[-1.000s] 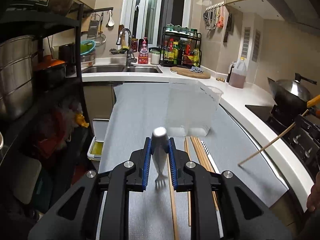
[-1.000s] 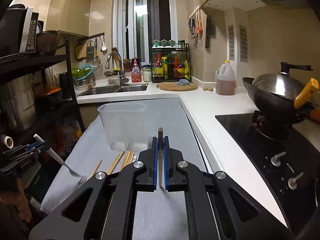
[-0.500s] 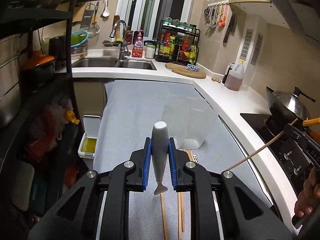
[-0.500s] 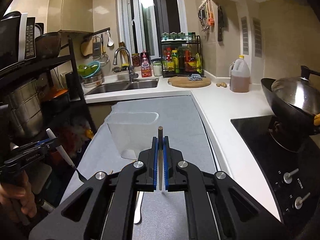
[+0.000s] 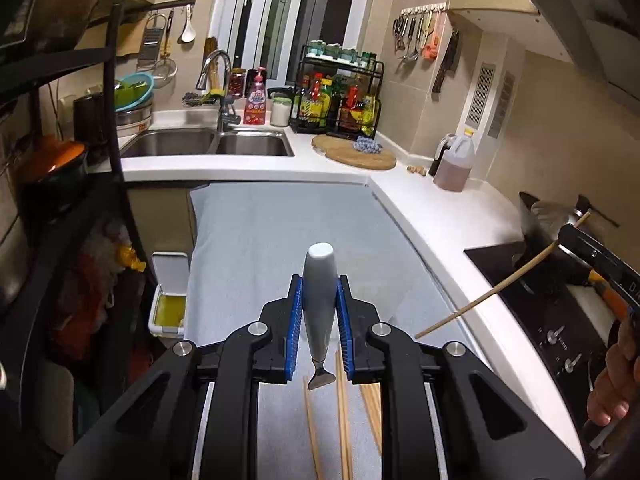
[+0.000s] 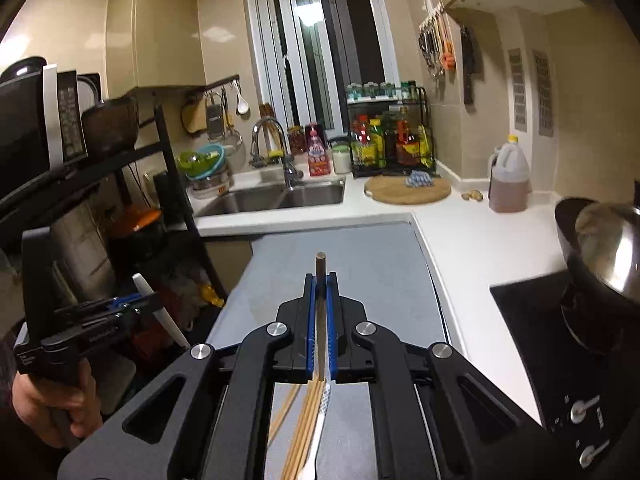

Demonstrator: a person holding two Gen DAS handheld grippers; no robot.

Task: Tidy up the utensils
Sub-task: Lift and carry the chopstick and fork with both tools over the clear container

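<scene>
Your left gripper (image 5: 319,322) pinches a smooth white-handled fork (image 5: 319,300); your right gripper (image 6: 320,320), jaws nearly together, clamps a slender wooden chopstick (image 6: 320,316). Loose chopsticks (image 6: 302,428) lie on the grey mat (image 5: 280,232) (open ahead). The clear tub has dropped from view.

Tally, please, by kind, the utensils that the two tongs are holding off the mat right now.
fork: 1, in the left tongs
chopstick: 1, in the right tongs
Total: 2
</scene>
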